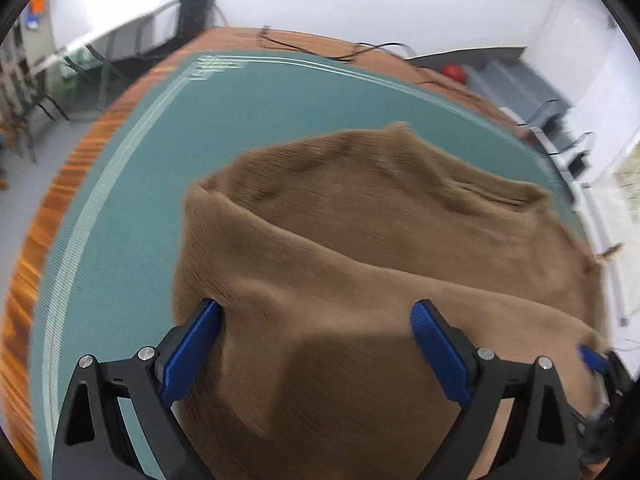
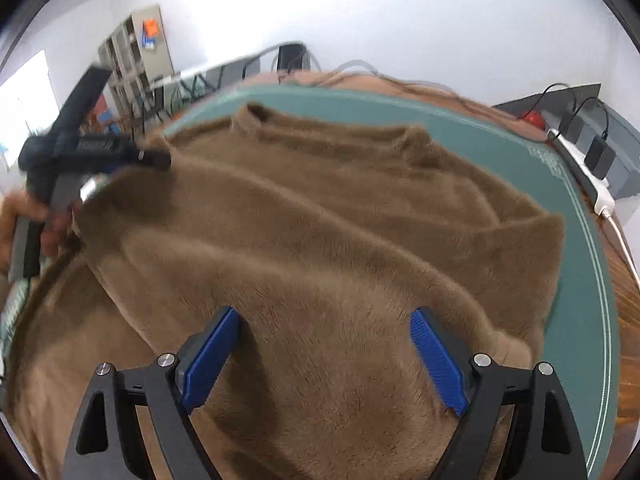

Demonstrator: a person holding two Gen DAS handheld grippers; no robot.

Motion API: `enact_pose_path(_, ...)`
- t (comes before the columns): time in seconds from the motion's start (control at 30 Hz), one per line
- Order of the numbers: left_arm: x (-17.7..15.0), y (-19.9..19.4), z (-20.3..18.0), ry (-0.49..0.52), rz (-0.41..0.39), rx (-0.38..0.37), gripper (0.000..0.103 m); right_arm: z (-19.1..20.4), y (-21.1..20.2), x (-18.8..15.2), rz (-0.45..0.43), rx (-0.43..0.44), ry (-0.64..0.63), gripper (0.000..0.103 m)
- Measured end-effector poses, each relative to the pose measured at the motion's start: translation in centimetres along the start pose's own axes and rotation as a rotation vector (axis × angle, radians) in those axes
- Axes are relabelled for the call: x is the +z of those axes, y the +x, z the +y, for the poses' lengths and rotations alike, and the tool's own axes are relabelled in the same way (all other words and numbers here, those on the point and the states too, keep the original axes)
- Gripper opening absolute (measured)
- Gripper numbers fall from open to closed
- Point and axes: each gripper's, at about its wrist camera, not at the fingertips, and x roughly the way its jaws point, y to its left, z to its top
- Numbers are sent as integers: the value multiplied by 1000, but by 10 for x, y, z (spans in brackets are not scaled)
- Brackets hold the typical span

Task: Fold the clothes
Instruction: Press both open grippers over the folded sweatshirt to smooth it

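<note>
Over on the far left there are dark chairs (image 1: 104,60) along the wall and a pale shelf cabinet (image 2: 136,48) with an orange patch on it. The wooden counter (image 1: 48,208) carries a teal mat (image 1: 132,184) edged with thin white lines.

The left tool (image 1: 316,320) stands spread wide, its blue fingers (image 1: 192,352) well apart. The left-side finger sits right at the left border of the brown sweater (image 1: 360,240), and the other finger rests over the cloth. Nothing is pinched between them. In the right wrist view this same tool shows at the left, blurred, near the sweater's upper left border, with a hand (image 2: 24,220) wrapped round its handle.

The sweater is a fuzzy tan thing lying on the mat and covering most of its middle. It is rumpled, with long ridges running across it, and its collar band (image 2: 256,116) points to the far side of the counter. At its right, bare mat shows beside it.

The right tool (image 2: 324,332) is likewise released, jaws wide. Both blue fingers (image 2: 436,360) lie over the brown pile, with loose cloth between them and no grip on it.

Further right, black cables (image 1: 360,50) trail over the counter's far edge. A white power strip (image 2: 592,176) lies at the right rim, and something round and red (image 2: 534,118) sits by the grey furniture behind.
</note>
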Motion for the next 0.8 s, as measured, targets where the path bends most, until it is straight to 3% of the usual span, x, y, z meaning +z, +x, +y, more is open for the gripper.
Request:
enact_pose_path(0.27,1,18,22,-33,-6,119,99,0,2,-14,-34,1,-38,95)
enact_pose_path(0.37,-17,0,15,10,-20,66,99,-1,-1,-12,-35,-5,-20,95)
enact_pose_path(0.53,-48,-30,4,80,-42,-22,99,-12,-36,-13,-131,-3,58,95)
enact_pose_path(0.63,-67,-47,-3,124,-54,-72,99,-17,-38,-18,-114,19,71,95)
enact_pose_path(0.7,-80,-46,-10,181,-49,-39,99,-15,-29,-24,-75,26,51,95)
enact_pose_path(0.8,-91,-35,-17,277,-63,75,101,-6,-17,-32,-34,-13,-10,97)
